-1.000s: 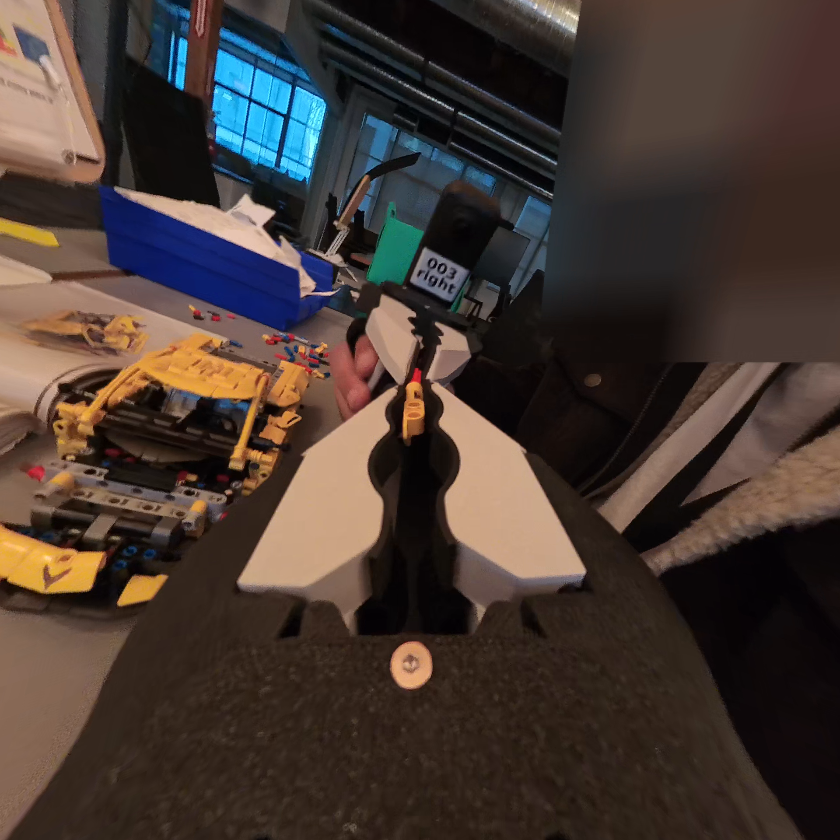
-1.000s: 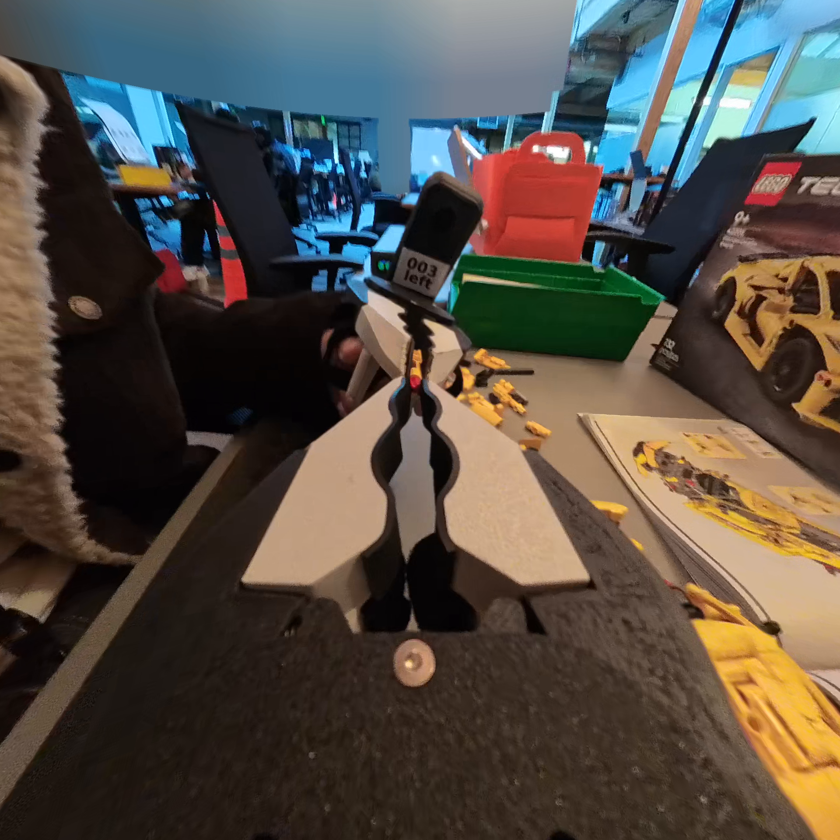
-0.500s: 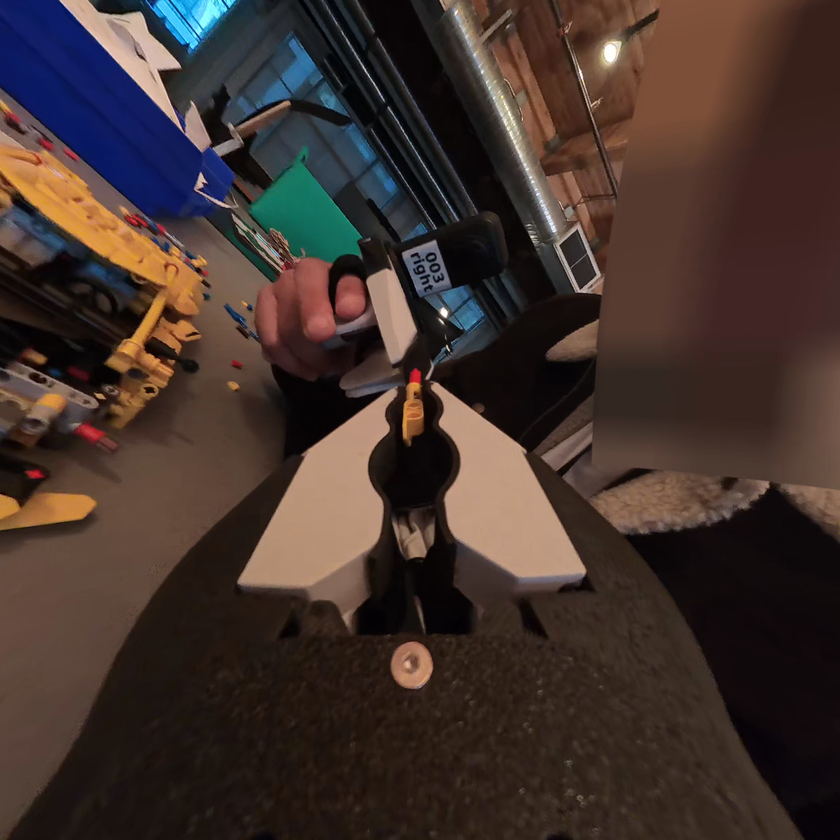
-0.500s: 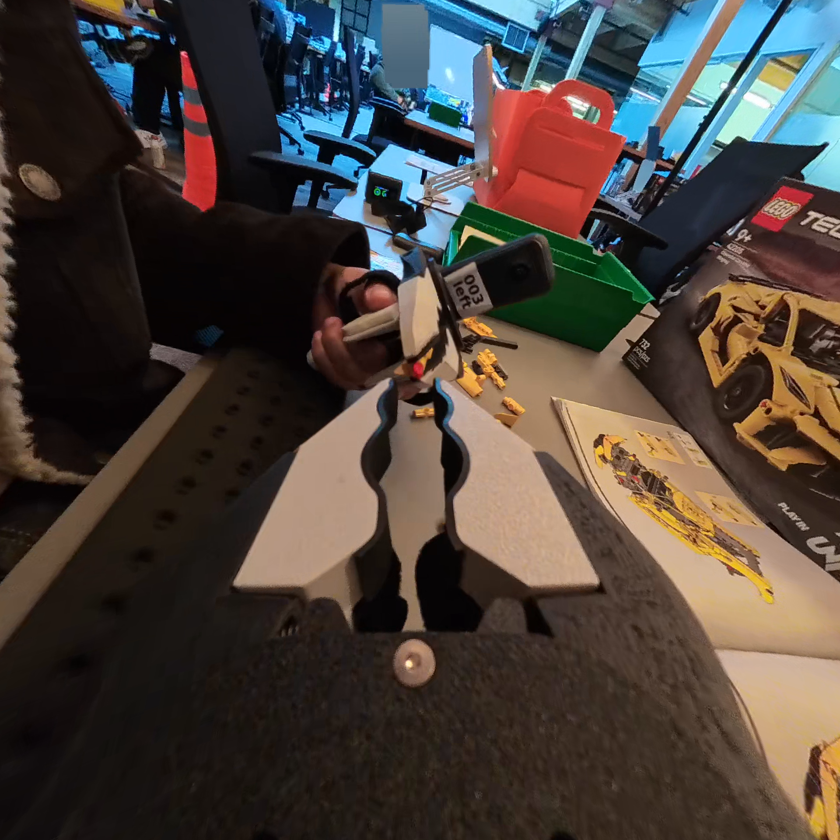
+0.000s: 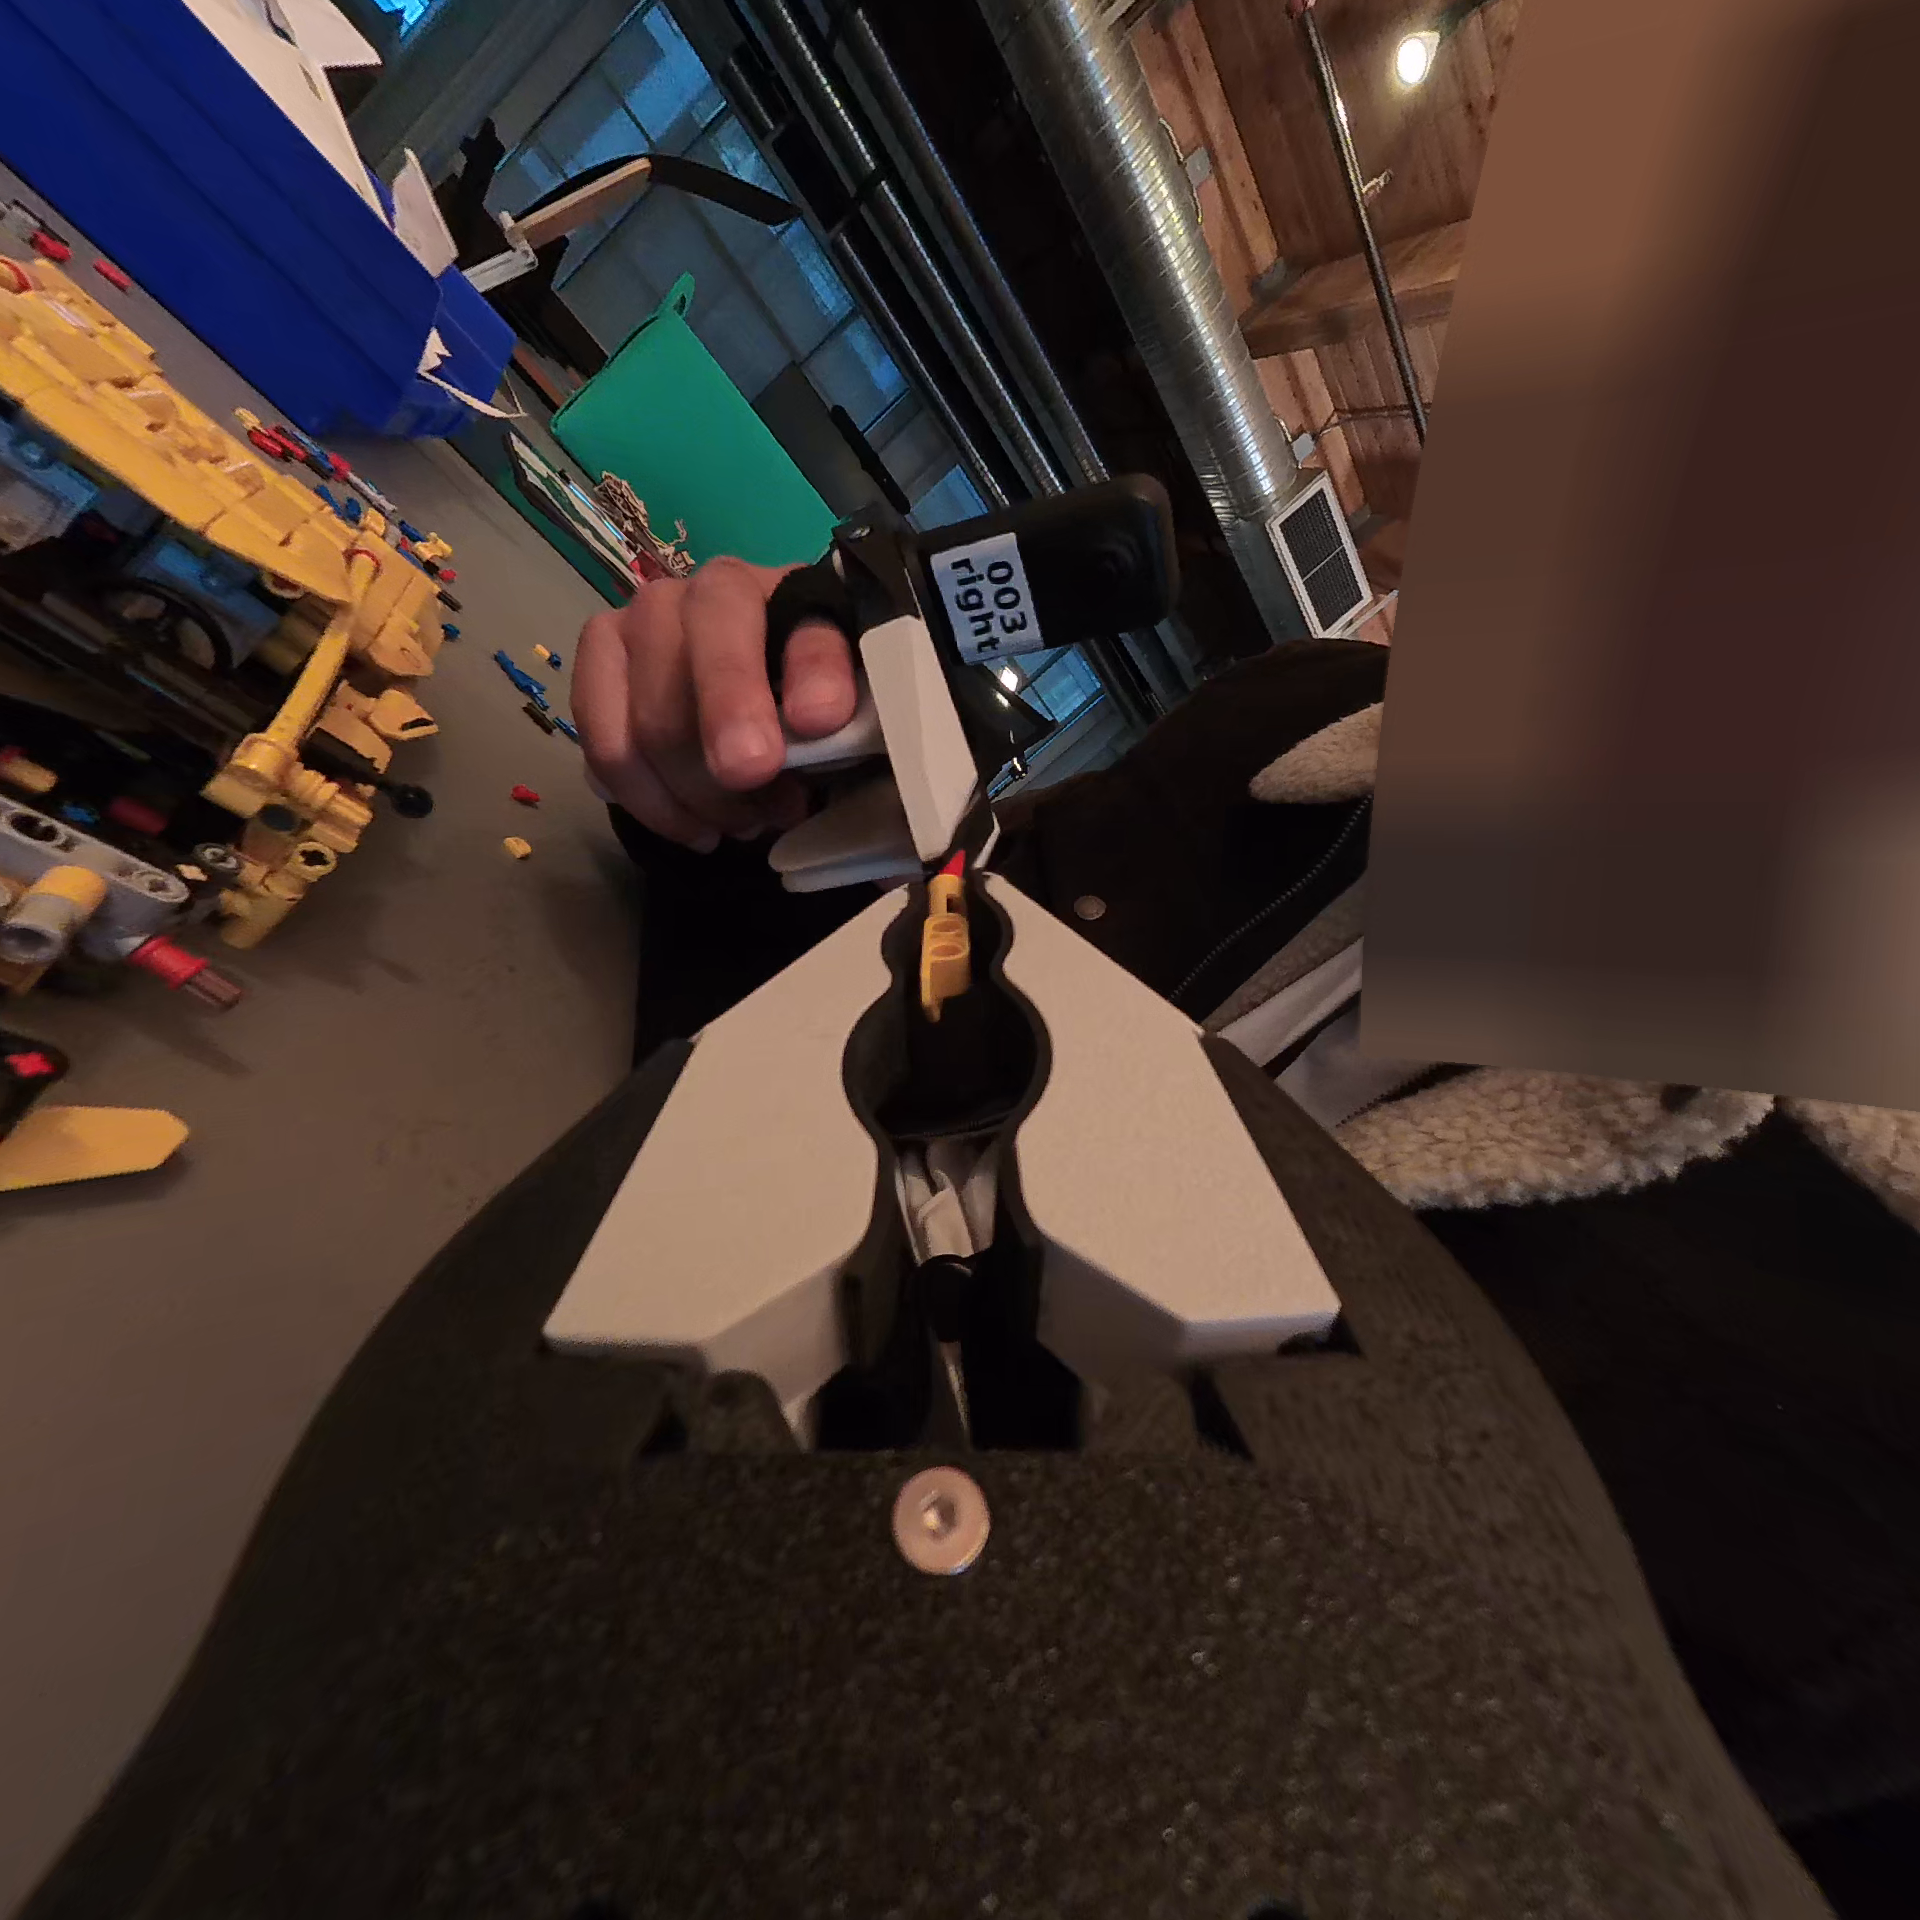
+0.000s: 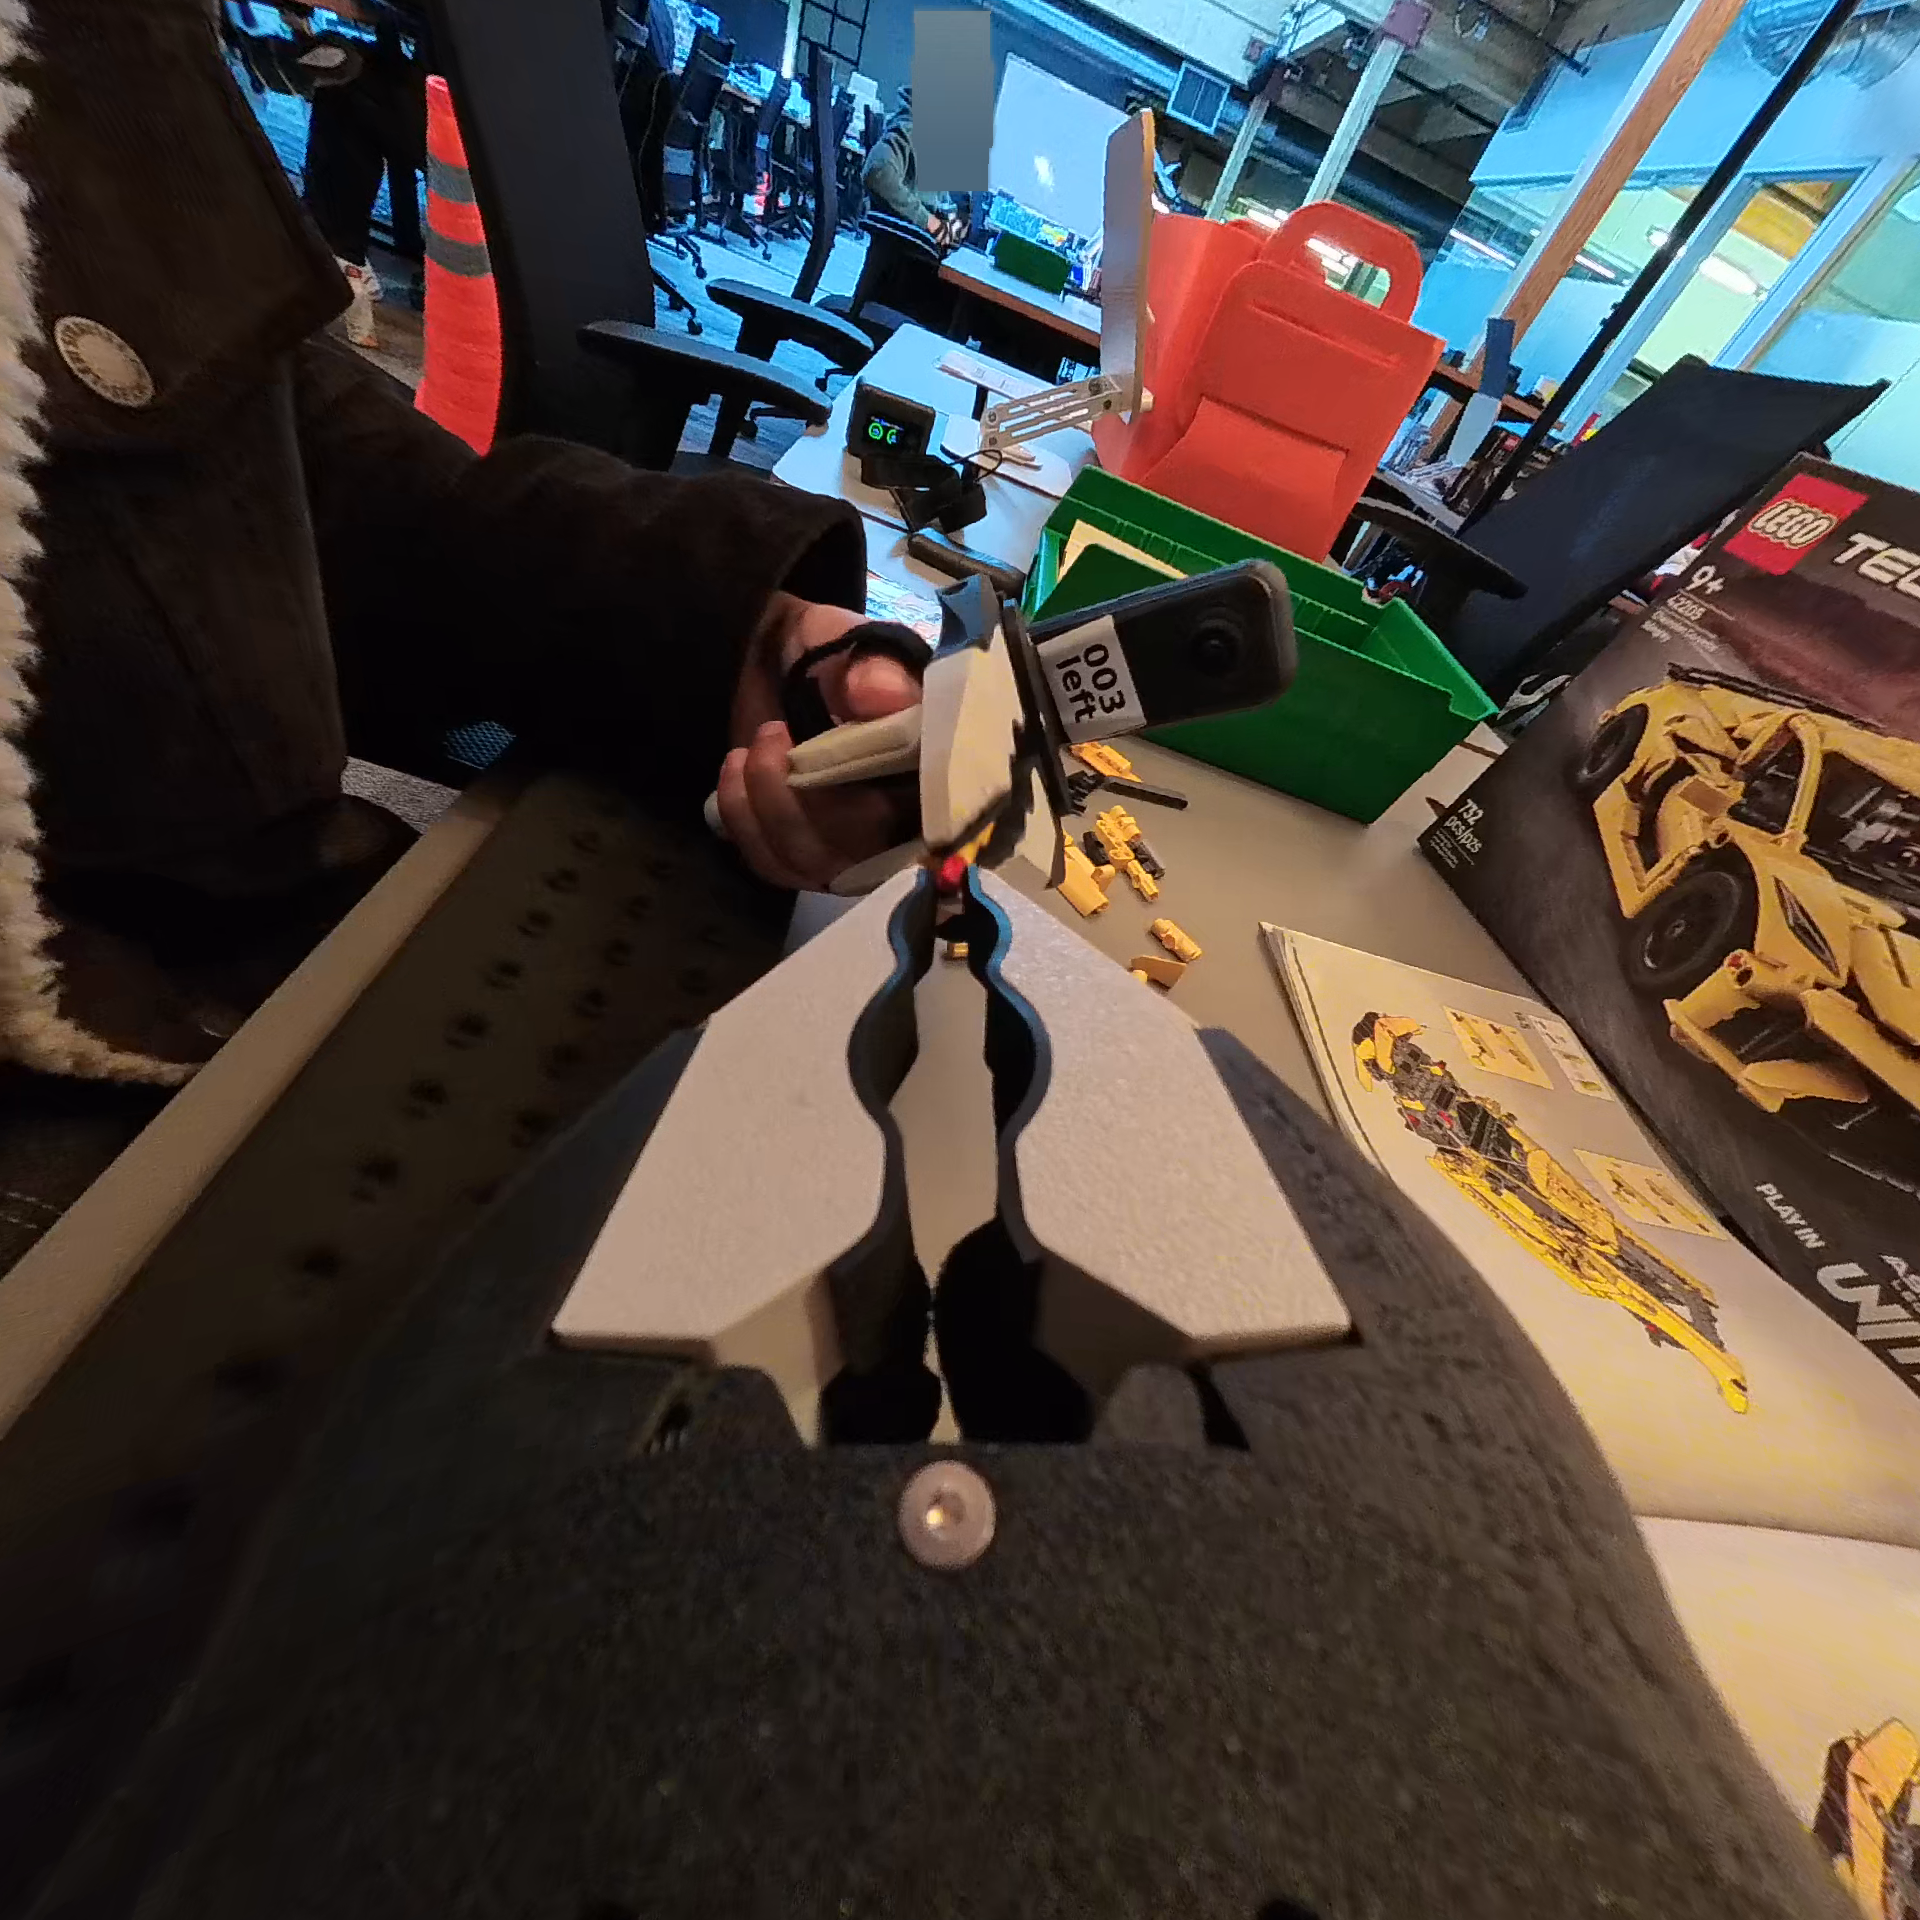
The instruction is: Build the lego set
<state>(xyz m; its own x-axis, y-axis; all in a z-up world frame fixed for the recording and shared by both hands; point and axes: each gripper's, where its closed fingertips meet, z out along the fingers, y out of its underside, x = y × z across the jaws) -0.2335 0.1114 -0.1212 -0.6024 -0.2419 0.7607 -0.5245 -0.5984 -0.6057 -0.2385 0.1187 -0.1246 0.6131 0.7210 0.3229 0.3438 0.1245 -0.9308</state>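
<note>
The left tongs (image 5: 943, 904) are pinching a small yellow piece (image 5: 943, 951). The right tongs (image 6: 948, 894) are squeezing a red pin (image 6: 948, 876) into it, in the air. At nine o'clock the half-built yellow car (image 5: 197, 540) is waiting on the worktop (image 5: 343, 1122), with many loose pieces (image 6: 1122, 862) left.

Left gripper (image 5: 943, 914): pale grey fingers, black speckled body; pinches yellow piece (image 5: 943, 948) with what looks like a red pin (image 5: 953, 864) at its tip. Right gripper (image 6: 948, 902): same grey and black. Car model (image 5: 197, 582) yellow over grey-black. Bin (image 5: 208, 229) blue; bin (image 6: 1340, 675) green. Desk (image 5: 364, 1091) grey.
</note>
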